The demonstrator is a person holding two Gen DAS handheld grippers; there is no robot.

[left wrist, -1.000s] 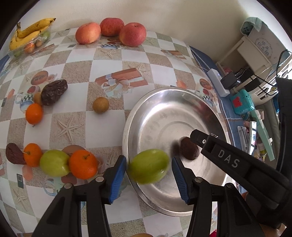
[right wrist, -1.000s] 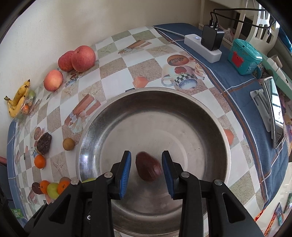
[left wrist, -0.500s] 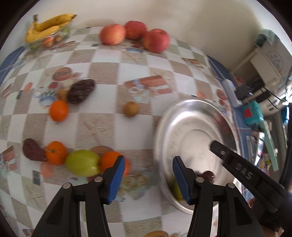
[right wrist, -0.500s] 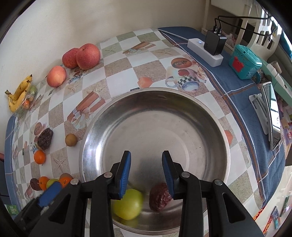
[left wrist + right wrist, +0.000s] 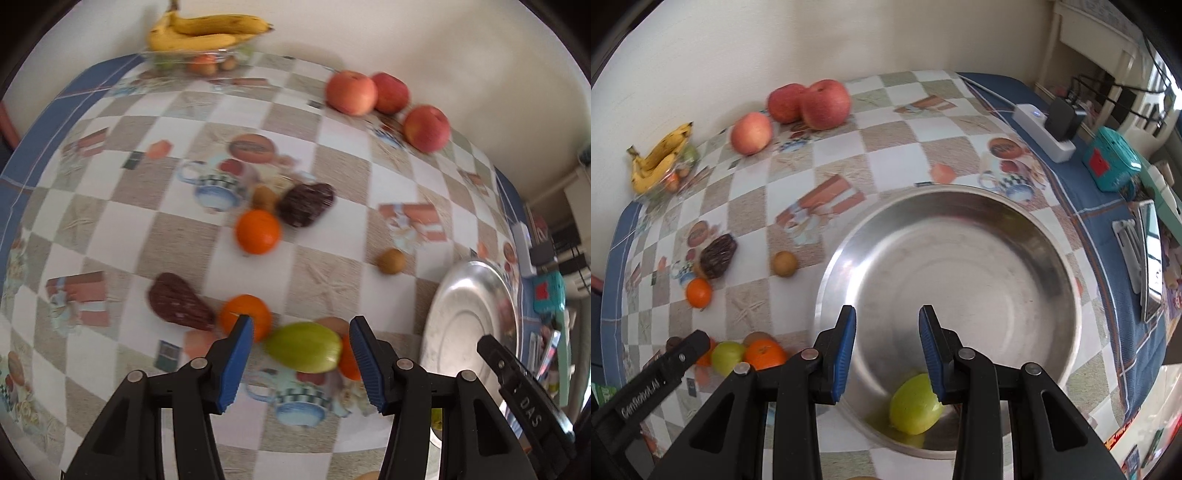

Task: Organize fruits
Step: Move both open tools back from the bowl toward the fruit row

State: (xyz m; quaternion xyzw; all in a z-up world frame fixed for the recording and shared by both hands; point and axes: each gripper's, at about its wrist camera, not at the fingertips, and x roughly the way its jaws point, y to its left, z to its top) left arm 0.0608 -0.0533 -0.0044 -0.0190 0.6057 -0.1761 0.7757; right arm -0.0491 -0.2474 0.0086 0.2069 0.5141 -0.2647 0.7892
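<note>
**Left gripper lined up on green fruit**

Left gripper (image 5: pixel 301 363) released, jaws wide and empty. A green fruit (image 5: pixel 303 346) lies on the desk (image 5: pixel 110 206) just ahead, between the jaw tips, long axis crosswise to them, flanked by oranges (image 5: pixel 245 320). Right gripper (image 5: pixel 887 349) released, empty over the steel bowl (image 5: pixel 1067 280), which holds another green fruit (image 5: pixel 914 404). Left is nearer. Checked oilcloth; cluttered room at right.

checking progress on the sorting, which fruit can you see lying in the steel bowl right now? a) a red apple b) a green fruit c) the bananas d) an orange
b: in the right wrist view a green fruit lies at the near edge of the steel bowl, while the oranges, red apples and bananas all sit out on the tablecloth.
</note>
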